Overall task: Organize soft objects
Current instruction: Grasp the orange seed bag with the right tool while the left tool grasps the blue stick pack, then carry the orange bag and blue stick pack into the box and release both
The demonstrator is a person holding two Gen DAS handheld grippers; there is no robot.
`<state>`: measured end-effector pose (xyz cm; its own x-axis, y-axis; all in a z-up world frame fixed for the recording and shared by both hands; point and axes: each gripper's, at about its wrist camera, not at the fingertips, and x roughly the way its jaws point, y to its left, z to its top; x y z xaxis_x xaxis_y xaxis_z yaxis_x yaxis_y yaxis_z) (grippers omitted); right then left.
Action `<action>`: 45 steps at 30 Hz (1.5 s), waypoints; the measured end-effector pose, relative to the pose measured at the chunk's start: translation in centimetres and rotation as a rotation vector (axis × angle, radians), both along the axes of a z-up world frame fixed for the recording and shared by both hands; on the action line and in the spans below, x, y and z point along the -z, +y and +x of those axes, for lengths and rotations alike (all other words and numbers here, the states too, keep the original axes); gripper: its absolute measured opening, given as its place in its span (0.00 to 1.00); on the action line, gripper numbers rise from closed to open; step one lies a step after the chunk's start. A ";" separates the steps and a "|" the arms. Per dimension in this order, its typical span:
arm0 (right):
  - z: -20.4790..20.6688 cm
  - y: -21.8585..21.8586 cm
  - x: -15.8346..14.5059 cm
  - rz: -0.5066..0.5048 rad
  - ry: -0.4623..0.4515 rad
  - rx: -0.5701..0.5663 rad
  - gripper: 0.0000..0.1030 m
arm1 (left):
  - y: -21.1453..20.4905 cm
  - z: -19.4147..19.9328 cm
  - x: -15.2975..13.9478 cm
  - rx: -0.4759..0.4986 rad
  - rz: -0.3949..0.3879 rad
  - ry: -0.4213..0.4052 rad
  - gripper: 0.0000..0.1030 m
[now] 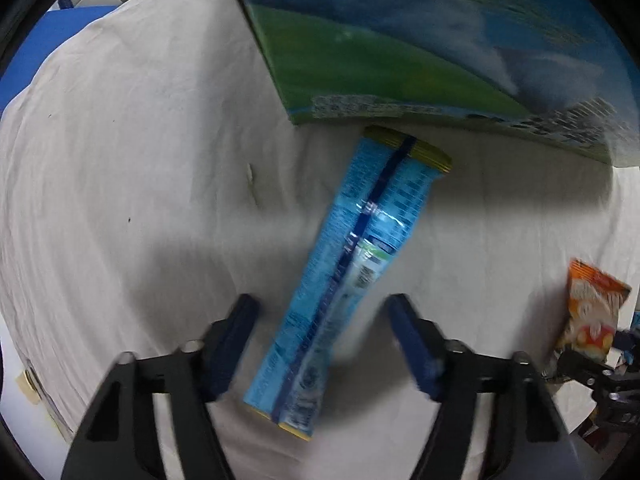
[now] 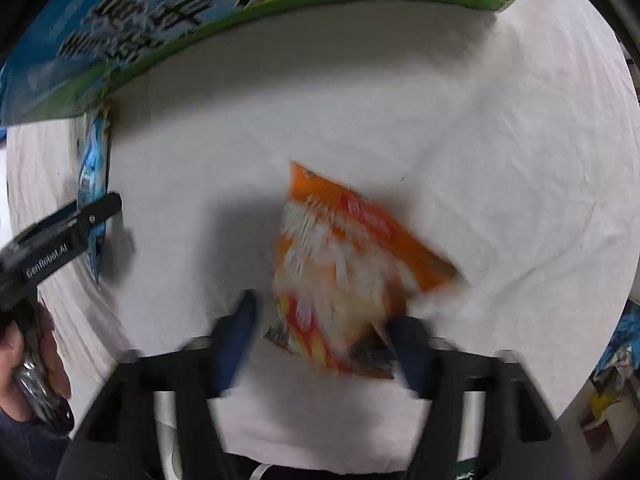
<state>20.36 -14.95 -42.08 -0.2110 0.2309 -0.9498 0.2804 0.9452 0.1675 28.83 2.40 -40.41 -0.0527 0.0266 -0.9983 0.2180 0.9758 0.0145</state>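
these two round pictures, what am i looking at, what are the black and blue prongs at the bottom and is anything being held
Each picture comes from a fisheye camera fixed on a hand-held claw, looking forward along its two fingers. There is no robot arm; a person holds one claw in each hand.

The left wrist view shows the left claw, wide open, its blue-padded fingers on either side of a long blue packet lying on a white cloth. It does not look gripped.

The right wrist view shows the right claw, also open, around the near end of an orange snack bag. The picture is blurred, so contact is hard to judge, but nothing looks clamped.

A large blue and green printed box stands at the far side; the blue packet's far end reaches its base. The black arm at the right view's left edge is the other claw.
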 end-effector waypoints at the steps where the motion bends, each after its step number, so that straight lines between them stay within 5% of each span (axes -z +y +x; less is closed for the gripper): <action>1: 0.1 -0.4 -0.4 -0.016 -0.017 0.015 0.95 | -0.2 -0.5 -0.1 -0.012 -0.004 0.005 0.44; 5: -0.8 -1.1 -2.1 -0.072 -0.064 0.053 0.95 | -0.5 -3.2 -0.2 -0.101 -0.056 0.056 0.28; 10: -1.6 -0.7 -3.8 -0.064 -0.105 0.094 0.95 | -1.1 -6.4 0.2 -0.193 -0.095 0.097 0.28; 17: 0.0 -1.0 0.1 -0.058 -0.001 0.133 0.93 | -0.8 -6.5 0.2 -0.232 -0.097 0.098 0.33; 22: -0.1 -1.9 1.4 -0.082 0.009 0.119 0.53 | -0.8 -6.6 0.0 -0.206 -0.056 0.059 0.31; 25: -0.3 -1.6 1.4 -0.087 0.003 0.101 0.46 | -0.5 -7.3 -0.3 -0.213 -0.067 0.036 0.21; 28: -0.4 -0.6 0.6 -0.096 -0.009 0.074 0.43 | -0.7 -7.9 -1.4 -0.200 -0.064 0.013 0.14; 45: -1.4 0.1 -7.6 -0.036 -0.165 -0.029 0.40 | -2.4 -12.5 -11.0 -0.120 -0.153 -0.104 0.12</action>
